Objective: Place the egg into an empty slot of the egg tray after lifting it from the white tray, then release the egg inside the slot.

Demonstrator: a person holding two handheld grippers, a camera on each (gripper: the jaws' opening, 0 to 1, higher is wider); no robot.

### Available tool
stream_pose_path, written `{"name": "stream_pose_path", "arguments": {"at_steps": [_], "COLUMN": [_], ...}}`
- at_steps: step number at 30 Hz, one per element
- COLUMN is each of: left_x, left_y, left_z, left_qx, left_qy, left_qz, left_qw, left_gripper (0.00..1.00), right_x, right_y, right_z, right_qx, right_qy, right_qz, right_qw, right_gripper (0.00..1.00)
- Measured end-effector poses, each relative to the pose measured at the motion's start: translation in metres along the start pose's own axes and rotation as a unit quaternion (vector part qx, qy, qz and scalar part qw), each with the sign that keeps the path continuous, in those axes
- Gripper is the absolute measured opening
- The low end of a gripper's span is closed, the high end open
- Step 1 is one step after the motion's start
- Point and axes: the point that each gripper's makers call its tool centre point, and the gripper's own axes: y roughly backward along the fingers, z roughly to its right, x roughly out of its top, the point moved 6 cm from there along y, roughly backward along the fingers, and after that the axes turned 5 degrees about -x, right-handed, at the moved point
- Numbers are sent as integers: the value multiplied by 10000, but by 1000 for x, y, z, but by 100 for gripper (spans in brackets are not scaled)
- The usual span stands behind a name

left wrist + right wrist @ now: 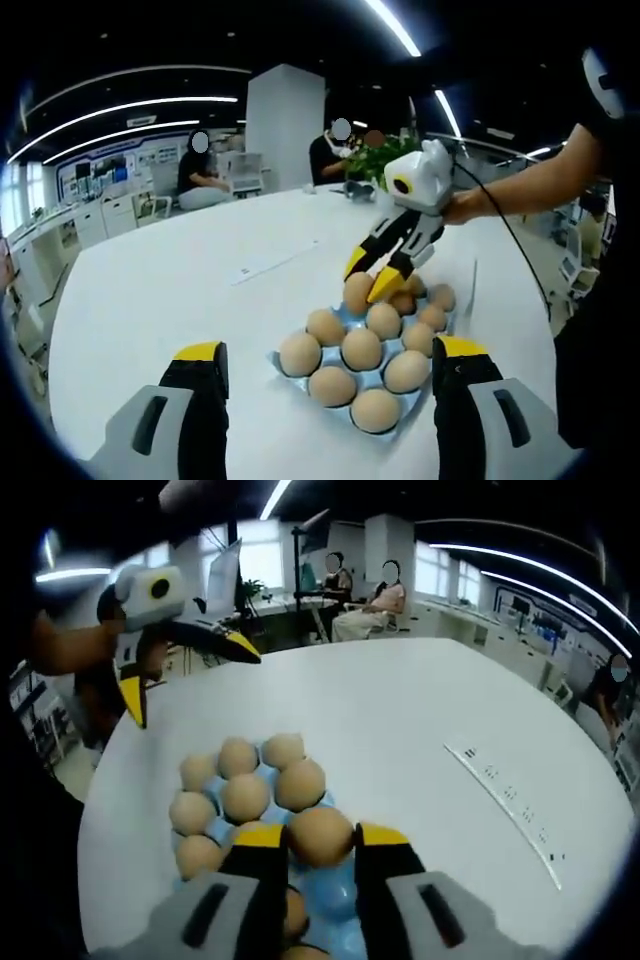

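Note:
A blue egg tray sits on the white table, holding several brown eggs. My right gripper reaches in from the right over the tray's far side, shut on a brown egg held just above the others. In the right gripper view that egg sits clamped between the yellow-tipped fingers of my right gripper, over a bare blue slot of the tray. My left gripper stands open on the tray's near side, jaws wide and holding nothing. It also hangs open off the table's edge.
The round white table has free room around the tray. A thin printed strip lies on it beside the tray. A person's arm holds the right gripper. Seated people, desks and a plant lie beyond the far edge.

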Motion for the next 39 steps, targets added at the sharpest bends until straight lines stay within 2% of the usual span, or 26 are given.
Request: {"name": "stream_pose_path", "arguments": {"at_steps": [13,19,32,39], "left_x": [0,0,1,5], "left_y": [-2,-2,-1,-2], "left_z": [1,2,1,2], "left_qx": [-20,-40,6,0], "left_qy": [28,32,28,0], "left_qz": [34,29,35,56], "left_qw": [10000,10000,10000,10000], "left_gripper": [83,82,82,82], "right_x": [-1,-7,-9,-12], "right_y": [-11,-19,-16,-2], "right_z": [2,-5,-2,1], "right_qx": [115,231,291,284], "right_qy": [228,557,419,-4], "right_qz": [-193,-473,-310,-80], "right_qw": [9995,9971,9982,9996], "right_gripper": [25,26,27,26]}}
